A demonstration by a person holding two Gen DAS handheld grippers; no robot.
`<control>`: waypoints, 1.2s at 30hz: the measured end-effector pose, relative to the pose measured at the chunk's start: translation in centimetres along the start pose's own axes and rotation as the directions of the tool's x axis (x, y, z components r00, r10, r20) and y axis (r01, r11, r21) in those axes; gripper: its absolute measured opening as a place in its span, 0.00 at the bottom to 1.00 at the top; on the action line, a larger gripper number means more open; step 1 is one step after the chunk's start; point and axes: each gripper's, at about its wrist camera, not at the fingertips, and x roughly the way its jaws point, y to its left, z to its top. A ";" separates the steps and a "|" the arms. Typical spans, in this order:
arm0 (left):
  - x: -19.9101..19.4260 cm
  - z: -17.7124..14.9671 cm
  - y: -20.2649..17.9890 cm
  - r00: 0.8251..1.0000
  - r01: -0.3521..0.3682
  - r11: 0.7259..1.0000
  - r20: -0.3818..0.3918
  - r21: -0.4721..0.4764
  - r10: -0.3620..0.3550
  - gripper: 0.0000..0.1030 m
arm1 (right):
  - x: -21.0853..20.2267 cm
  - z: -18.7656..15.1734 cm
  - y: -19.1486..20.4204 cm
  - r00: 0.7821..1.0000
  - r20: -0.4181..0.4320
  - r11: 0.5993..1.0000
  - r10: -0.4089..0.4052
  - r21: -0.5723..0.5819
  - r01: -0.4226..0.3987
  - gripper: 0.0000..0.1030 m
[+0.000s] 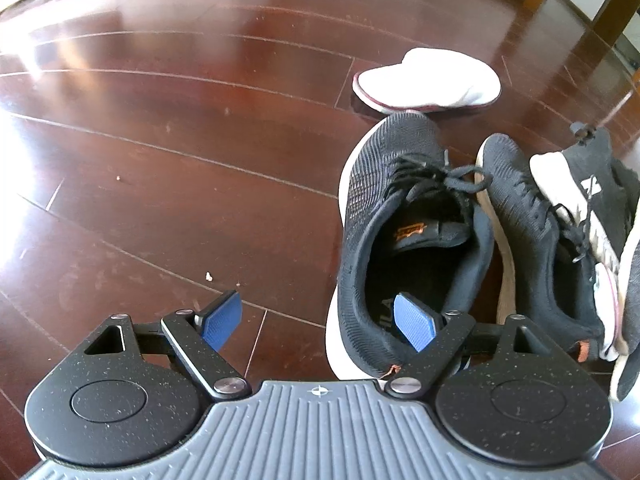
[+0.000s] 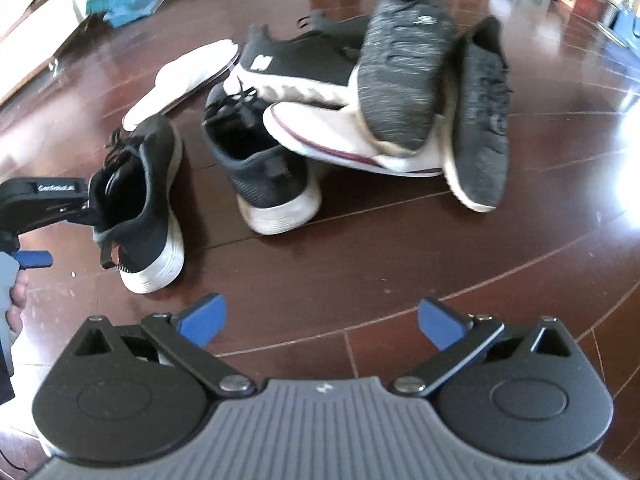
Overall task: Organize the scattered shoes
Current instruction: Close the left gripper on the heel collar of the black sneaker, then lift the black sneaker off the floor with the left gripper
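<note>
Black knit sneaker (image 1: pixel 404 240) with a white sole, upright on the dark polished plank floor (image 1: pixel 160 160), heel toward the left gripper (image 1: pixel 318 322). The gripper's jaws are spread, one blue ribbed pad inside the collar, the other outside over the boards; its far tip is hidden by the heel wall. Beside it stands a matching sneaker (image 1: pixel 532 236), and beyond, a white slipper (image 1: pixel 428 82) lying flat. The right gripper (image 2: pixel 320 322) hangs spread over bare floor – nothing between its pads – before a blurred heap of grey knit shoes (image 2: pixel 404 80) (edges indistinct).
</note>
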 end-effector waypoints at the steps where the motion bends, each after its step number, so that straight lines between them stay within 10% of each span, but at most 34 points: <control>1: 0.3 -0.1 0.0 1.000 0.002 1.000 -0.005 -0.003 -0.002 0.82 | 0.5 0.4 0.5 1.000 -0.002 1.000 -0.008 -0.014 0.008 1.00; 9: 1.5 -0.6 0.2 0.999 0.034 0.999 -0.010 -0.014 -0.034 0.73 | 0.6 0.8 1.4 1.000 -0.005 0.997 -0.027 -0.069 0.026 1.00; 16: 1.7 -0.9 -1.0 0.997 0.082 0.997 -0.002 0.015 -0.082 0.27 | 0.0 1.0 1.0 0.999 -0.005 0.995 -0.040 -0.088 0.040 1.00; 36: -1.1 -1.5 -1.5 0.996 0.063 0.992 -0.073 0.107 -0.055 0.16 | -1.6 -0.6 -1.2 0.999 0.011 0.996 -0.051 -0.076 0.051 1.00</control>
